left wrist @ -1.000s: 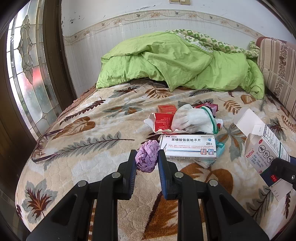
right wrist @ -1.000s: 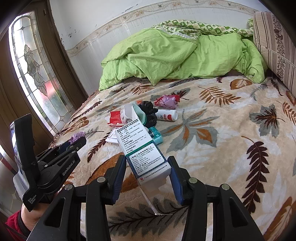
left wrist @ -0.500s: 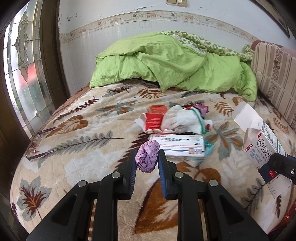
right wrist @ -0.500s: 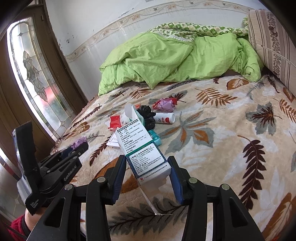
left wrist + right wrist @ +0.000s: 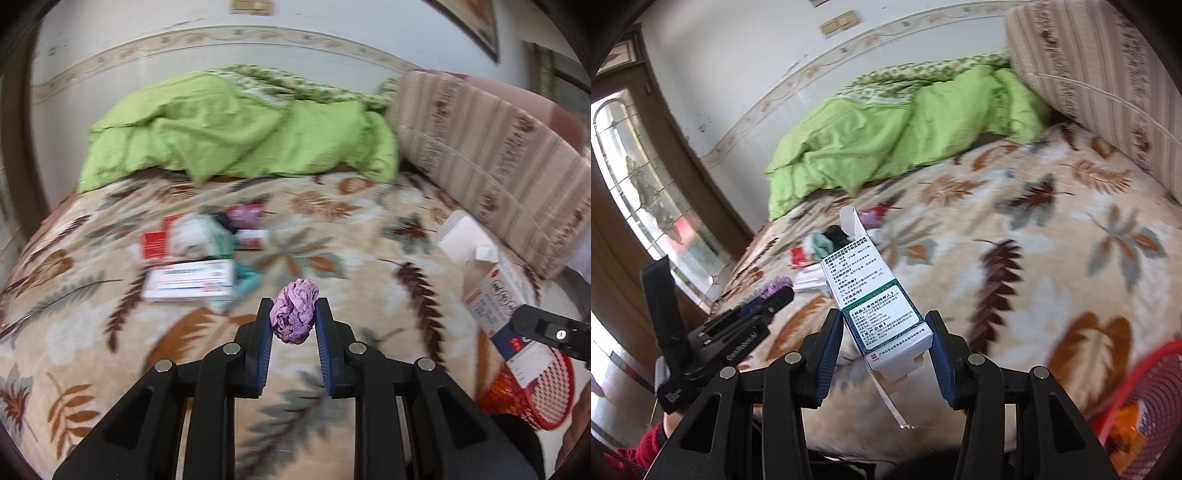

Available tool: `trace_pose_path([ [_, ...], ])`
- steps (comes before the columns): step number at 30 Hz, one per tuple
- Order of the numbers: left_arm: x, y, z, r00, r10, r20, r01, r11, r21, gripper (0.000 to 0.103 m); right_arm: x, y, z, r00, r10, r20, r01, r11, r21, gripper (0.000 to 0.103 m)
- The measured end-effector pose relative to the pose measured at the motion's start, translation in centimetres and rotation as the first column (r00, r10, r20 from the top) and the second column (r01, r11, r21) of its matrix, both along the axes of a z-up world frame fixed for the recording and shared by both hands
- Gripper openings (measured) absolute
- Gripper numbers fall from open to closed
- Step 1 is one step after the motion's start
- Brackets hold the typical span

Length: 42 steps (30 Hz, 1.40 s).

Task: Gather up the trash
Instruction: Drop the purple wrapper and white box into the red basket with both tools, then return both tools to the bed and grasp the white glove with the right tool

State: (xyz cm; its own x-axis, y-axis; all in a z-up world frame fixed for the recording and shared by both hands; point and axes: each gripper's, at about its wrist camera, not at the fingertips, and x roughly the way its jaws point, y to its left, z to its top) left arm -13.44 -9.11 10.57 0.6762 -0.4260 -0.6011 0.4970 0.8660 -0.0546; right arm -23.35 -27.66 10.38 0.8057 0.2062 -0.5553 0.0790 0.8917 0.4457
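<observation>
1. Both views have swung rightward across the bed (image 5: 110,332) since the earlier frames: the red mesh basket (image 5: 546,391), absent before, now shows at the lower right of each view, and the litter pile (image 5: 199,251) has slid toward the left of the left view.

2. Green bedding (image 5: 236,140) sits heaped at the bed's head, and a striped cushion (image 5: 480,147) lines the right side; neither bears on the task.

3. That basket stands off the bed's near right corner with something orange already inside. It is nearer the right hand than the left.

4. Clamped in the right gripper (image 5: 884,350) is the medicine box (image 5: 875,299), its jaws pressing the lower end. The box's long axis runs away from the camera and tilts up, open flap at the far tip. Seen from the left wrist, it hangs just over the basket's rim, so I judge a small carry right and down would put it above the opening.

5. Pinched in the left gripper (image 5: 291,328) is the purple paper ball (image 5: 294,315), squeezed between the blue pads above the blanket. From here the basket lies well to the right, beyond the other gripper, so this hand has the longer trip.

6. Flat boxes and wrappers in the pile remain uncollected.
</observation>
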Motion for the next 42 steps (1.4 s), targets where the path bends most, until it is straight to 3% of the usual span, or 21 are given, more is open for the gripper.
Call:
trace_pose_path([
  [4, -2.9, -4.1, 1.1, 0.99, -0.139, 0.006, 0.139, 0.99, 0.001, 0.021, -4.4, -3.6, -0.3, 0.995, -0.1, -0.026, 0.1, 0.995, 0.006, 0.049],
  [8, -6.3, -8.7, 1.9, 0.954, -0.301, -0.013, 0.301, 0.954, -0.008, 0.021, -9.7, -8.3, -0.5, 0.971, -0.233, -0.055, 0.236, 0.971, 0.045, 0.049],
  [13, -10.0, -14.5, 1.6, 0.869, -0.482, -0.11, 0.479, 0.876, -0.05, 0.021, -15.6, -13.0, -1.1, 0.916, -0.39, -0.094, 0.395, 0.918, 0.038, 0.049],
  [16, -12.0, -18.2, 0.8, 0.799, -0.57, -0.193, 0.567, 0.82, -0.079, 0.021, -18.3, -15.4, -1.8, 0.879, -0.46, -0.125, 0.469, 0.882, 0.045, 0.049],
  [21, -14.8, -23.4, -1.2, 0.716, -0.644, -0.269, 0.655, 0.753, -0.062, 0.022, -20.5, -17.2, -3.0, 0.843, -0.514, -0.159, 0.527, 0.848, 0.051, 0.049],
  [22, -15.1, -23.9, -1.4, 0.711, -0.646, -0.277, 0.659, 0.75, -0.058, 0.025, -20.6, -17.4, -3.2, 0.836, -0.521, -0.17, 0.535, 0.844, 0.044, 0.05],
  [23, -15.4, -24.6, -1.7, 0.701, -0.652, -0.289, 0.667, 0.743, -0.057, 0.036, -20.8, -17.6, -3.4, 0.828, -0.53, -0.185, 0.544, 0.838, 0.033, 0.05],
  [24, -15.5, -24.9, -1.7, 0.698, -0.654, -0.291, 0.67, 0.74, -0.059, 0.046, -21.0, -17.9, -3.8, 0.819, -0.537, -0.2, 0.553, 0.833, 0.029, 0.051],
  [26, -15.5, -24.7, -1.4, 0.708, -0.648, -0.282, 0.661, 0.748, -0.061, 0.053, -21.3, -18.4, -4.3, 0.813, -0.542, -0.214, 0.562, 0.826, 0.044, 0.054],
  [30, -14.6, -23.3, -0.4, 0.73, -0.635, -0.253, 0.64, 0.765, -0.073, 0.053, -21.6, -18.6, -4.2, 0.815, -0.544, -0.202, 0.563, 0.824, 0.054, 0.055],
  [36, -11.9, -19.0, 1.1, 0.806, -0.561, -0.19, 0.562, 0.825, -0.056, 0.058, -19.5, -17.6, -2.9, 0.853, -0.497, -0.158, 0.513, 0.855, 0.083, 0.059],
  [42, -8.1, -13.8, 1.3, 0.873, -0.453, -0.181, 0.449, 0.891, -0.062, 0.059, -14.9, -14.5, -2.0, 0.916, -0.376, -0.142, 0.389, 0.918, 0.078, 0.06],
])
